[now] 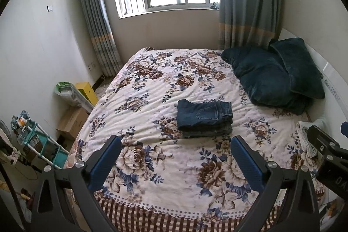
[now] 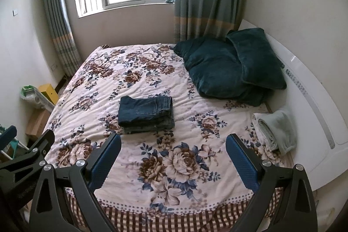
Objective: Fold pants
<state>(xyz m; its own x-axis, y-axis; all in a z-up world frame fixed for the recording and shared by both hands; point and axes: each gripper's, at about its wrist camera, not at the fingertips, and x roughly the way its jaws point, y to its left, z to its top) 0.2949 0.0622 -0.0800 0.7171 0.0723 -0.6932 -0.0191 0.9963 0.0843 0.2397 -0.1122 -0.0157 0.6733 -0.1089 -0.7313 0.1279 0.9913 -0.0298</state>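
Dark blue jeans [image 1: 204,117] lie folded in a compact stack in the middle of the floral bedspread [image 1: 152,88]; they also show in the right wrist view [image 2: 146,113]. My left gripper [image 1: 176,145] is open and empty, held back above the foot of the bed, short of the jeans. My right gripper [image 2: 173,141] is open and empty too, held level with the left one and to its right. The right gripper shows at the right edge of the left wrist view [image 1: 330,145], and the left gripper at the left edge of the right wrist view [image 2: 28,145].
Two dark teal pillows [image 2: 230,66] lean at the white headboard [image 2: 308,101] on the right. A rolled pale towel [image 2: 274,132] lies at the bed's right edge. Boxes [image 1: 74,121], a yellow bin [image 1: 88,91] and a teal rack [image 1: 41,142] stand on the floor left of the bed.
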